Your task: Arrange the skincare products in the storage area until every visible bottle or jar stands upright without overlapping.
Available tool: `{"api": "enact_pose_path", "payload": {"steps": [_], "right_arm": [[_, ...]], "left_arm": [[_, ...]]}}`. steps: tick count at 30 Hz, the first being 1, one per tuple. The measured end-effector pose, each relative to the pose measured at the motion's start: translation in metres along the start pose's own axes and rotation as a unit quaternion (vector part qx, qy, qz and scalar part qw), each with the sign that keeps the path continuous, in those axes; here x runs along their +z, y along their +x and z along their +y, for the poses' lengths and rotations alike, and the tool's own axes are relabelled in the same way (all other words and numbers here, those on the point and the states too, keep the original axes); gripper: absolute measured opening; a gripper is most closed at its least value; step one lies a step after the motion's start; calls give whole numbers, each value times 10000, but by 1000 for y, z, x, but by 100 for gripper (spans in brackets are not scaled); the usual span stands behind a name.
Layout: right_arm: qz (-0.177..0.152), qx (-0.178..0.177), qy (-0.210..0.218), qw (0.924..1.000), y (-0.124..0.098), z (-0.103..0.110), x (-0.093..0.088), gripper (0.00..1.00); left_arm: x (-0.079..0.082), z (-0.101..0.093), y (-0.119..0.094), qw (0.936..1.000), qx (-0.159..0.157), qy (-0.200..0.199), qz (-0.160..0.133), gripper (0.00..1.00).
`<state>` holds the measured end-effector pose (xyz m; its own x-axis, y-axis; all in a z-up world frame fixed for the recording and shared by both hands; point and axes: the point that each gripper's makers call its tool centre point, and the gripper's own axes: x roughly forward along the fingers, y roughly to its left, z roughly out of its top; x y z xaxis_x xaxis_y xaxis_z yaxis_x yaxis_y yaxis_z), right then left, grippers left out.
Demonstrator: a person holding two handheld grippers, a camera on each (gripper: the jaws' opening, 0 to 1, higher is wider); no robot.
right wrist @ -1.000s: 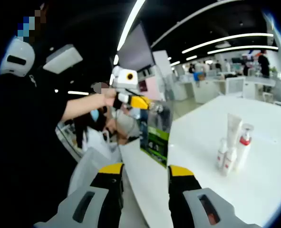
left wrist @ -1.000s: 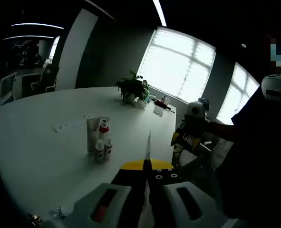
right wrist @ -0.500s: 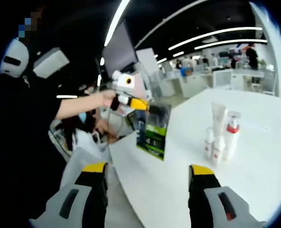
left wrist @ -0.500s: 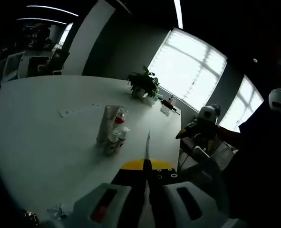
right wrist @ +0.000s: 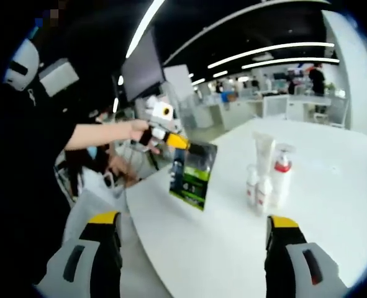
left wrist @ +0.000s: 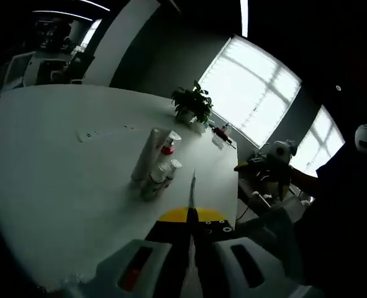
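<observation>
Left gripper (left wrist: 191,217): I am seeing its fingers pressed together on the top edge of a thin flat card, edge-on in the left gripper view; in the right gripper view this same gripper (right wrist: 171,140) is coming in from the left, held in a person's hand (right wrist: 138,130).
Card: in the right gripper view I am reading it as a dark and green printed packet (right wrist: 192,176), hanging from the left gripper's fingers above the near edge of the table.
Right gripper (right wrist: 195,239): I am looking along its fingers, which are standing wide apart with nothing between them; in the left gripper view it (left wrist: 267,167) is showing at the right, beyond the table edge.
Skincare products: a tight cluster is standing upright on the white table (right wrist: 332,186), a tall white tube (right wrist: 263,148), a bottle with a red collar (right wrist: 281,174) and two small white bottles (right wrist: 258,189) touching or nearly touching. In the left gripper view the cluster (left wrist: 155,166) is sitting mid-table.
Other things: a potted plant (left wrist: 192,105) and small items are sitting near the table's far end, by the bright window (left wrist: 258,93).
</observation>
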<state>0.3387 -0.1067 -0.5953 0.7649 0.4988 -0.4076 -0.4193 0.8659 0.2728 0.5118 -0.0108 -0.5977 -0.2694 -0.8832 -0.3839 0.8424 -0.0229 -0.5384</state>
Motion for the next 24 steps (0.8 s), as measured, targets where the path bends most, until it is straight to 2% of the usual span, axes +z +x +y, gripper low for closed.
{"api": "enact_pose_path", "payload": {"steps": [3,15,24], "right_arm": [[47,-22,24,10000,-1,-1,-3,99],[211,-115,262,9994,-1,-17,-19,99],[311,-144,324,9989,1,-33,-23,99]], "left_arm": [[-1,5,3,10000,-18,-50,62,5],[-7,45,18,9987,-39,-476,191,5],[-5,84,26,9973,-7,-690,236,5]]}}
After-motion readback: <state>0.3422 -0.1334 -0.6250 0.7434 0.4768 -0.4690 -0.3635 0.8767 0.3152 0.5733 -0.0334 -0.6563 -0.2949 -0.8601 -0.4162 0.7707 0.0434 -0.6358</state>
